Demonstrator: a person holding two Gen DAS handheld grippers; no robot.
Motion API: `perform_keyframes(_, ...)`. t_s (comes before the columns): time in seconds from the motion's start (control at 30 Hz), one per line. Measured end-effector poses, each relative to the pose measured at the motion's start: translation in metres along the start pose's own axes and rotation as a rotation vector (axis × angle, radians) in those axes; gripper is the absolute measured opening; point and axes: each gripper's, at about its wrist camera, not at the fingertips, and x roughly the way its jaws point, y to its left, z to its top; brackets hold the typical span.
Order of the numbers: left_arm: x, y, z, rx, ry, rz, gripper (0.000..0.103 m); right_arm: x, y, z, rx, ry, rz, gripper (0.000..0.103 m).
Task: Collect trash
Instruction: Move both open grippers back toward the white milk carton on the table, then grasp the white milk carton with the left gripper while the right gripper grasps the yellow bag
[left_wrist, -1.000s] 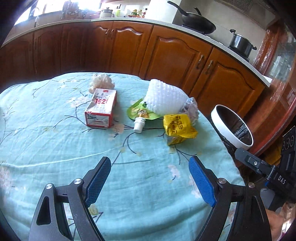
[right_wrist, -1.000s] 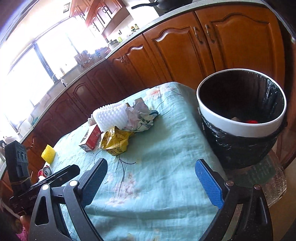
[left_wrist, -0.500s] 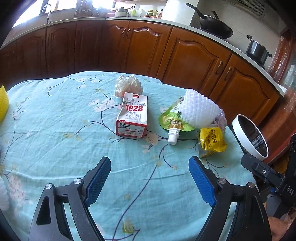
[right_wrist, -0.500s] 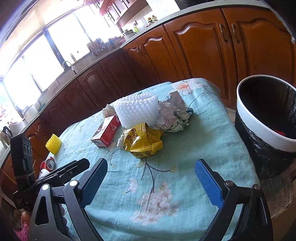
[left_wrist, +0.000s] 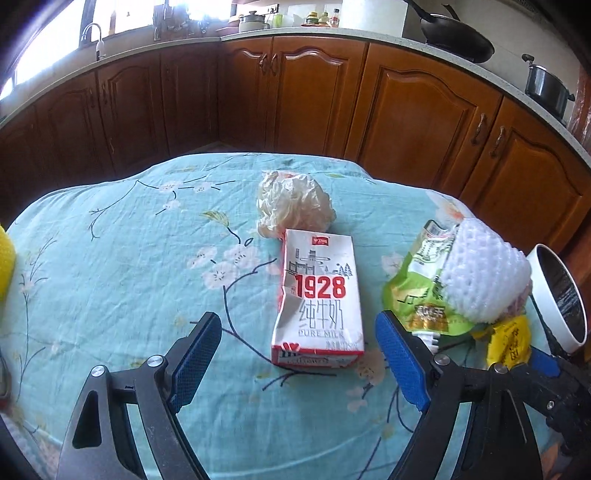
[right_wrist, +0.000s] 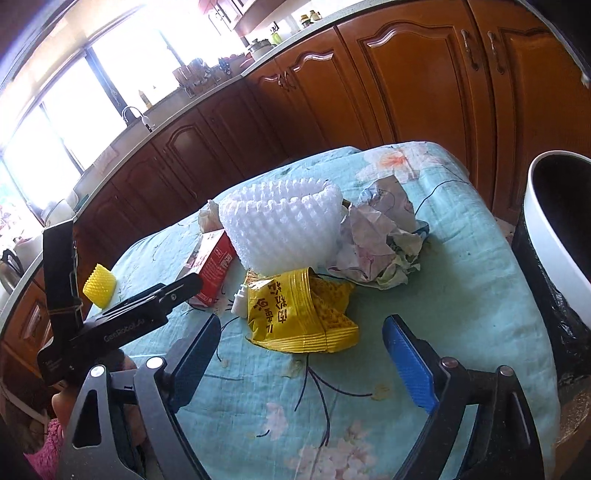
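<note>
A red-and-white milk carton (left_wrist: 318, 299) lies flat on the teal flowered tablecloth, just ahead of my open, empty left gripper (left_wrist: 299, 354). Behind it sits a crumpled plastic wad (left_wrist: 293, 205). To its right lie a green spout pouch (left_wrist: 424, 291), white foam netting (left_wrist: 480, 273) and a yellow snack bag (left_wrist: 509, 341). My right gripper (right_wrist: 301, 354) is open and empty, just short of the yellow snack bag (right_wrist: 299, 314). The foam netting (right_wrist: 284, 227), crumpled paper (right_wrist: 380, 240) and the carton (right_wrist: 212, 266) lie beyond it. The white trash bin (right_wrist: 550, 254) with a black liner stands off the table's right edge.
A yellow foam net (right_wrist: 99, 285) sits at the table's left side. The left gripper's body (right_wrist: 110, 325) shows in the right wrist view. Wooden kitchen cabinets (left_wrist: 413, 107) run behind the table. The bin rim (left_wrist: 554, 299) shows at the right edge.
Both grippers have moved forward and lower toward the trash. The carton now lies close ahead of the left gripper, the yellow bag close ahead of the right one. Both stay open.
</note>
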Motion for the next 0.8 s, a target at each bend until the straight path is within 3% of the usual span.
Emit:
perform_keyframes(0.07, 0.007, -0.001, 0.003, 0.01, 0.007, 0.012, 0.067, 0.005, 0.001, 0.001, -0.002, 0.01, -0.004, 0.072)
perform_keyframes(0.1, 0.01, -0.001, 0.003, 0.013, 0.018, -0.003, 0.062, 0.007, 0.002, 0.001, -0.001, 0.015, -0.006, 0.061)
perform_keyframes(0.13, 0.011, -0.002, 0.001, 0.017, 0.024, -0.016, 0.05, 0.008, 0.002, 0.001, 0.0, 0.019, -0.008, 0.059)
perform_keyframes(0.17, 0.012, -0.004, -0.001, 0.027, 0.027, -0.018, 0.048, 0.007, 0.002, 0.0, 0.001, 0.015, -0.008, 0.059)
perform_keyframes(0.2, 0.011, -0.005, -0.002, 0.038, 0.022, -0.011, 0.048, 0.006, 0.003, -0.001, -0.004, 0.011, -0.007, 0.051)
perform_keyframes(0.23, 0.008, -0.006, -0.005, 0.047, 0.015, -0.011, 0.048, 0.005, 0.003, -0.002, -0.008, 0.015, -0.008, 0.031)
perform_keyframes(0.8, -0.101, -0.019, -0.062, 0.043, -0.06, -0.209, 0.047, -0.066, -0.016, -0.029, 0.016, -0.073, 0.004, 0.031)
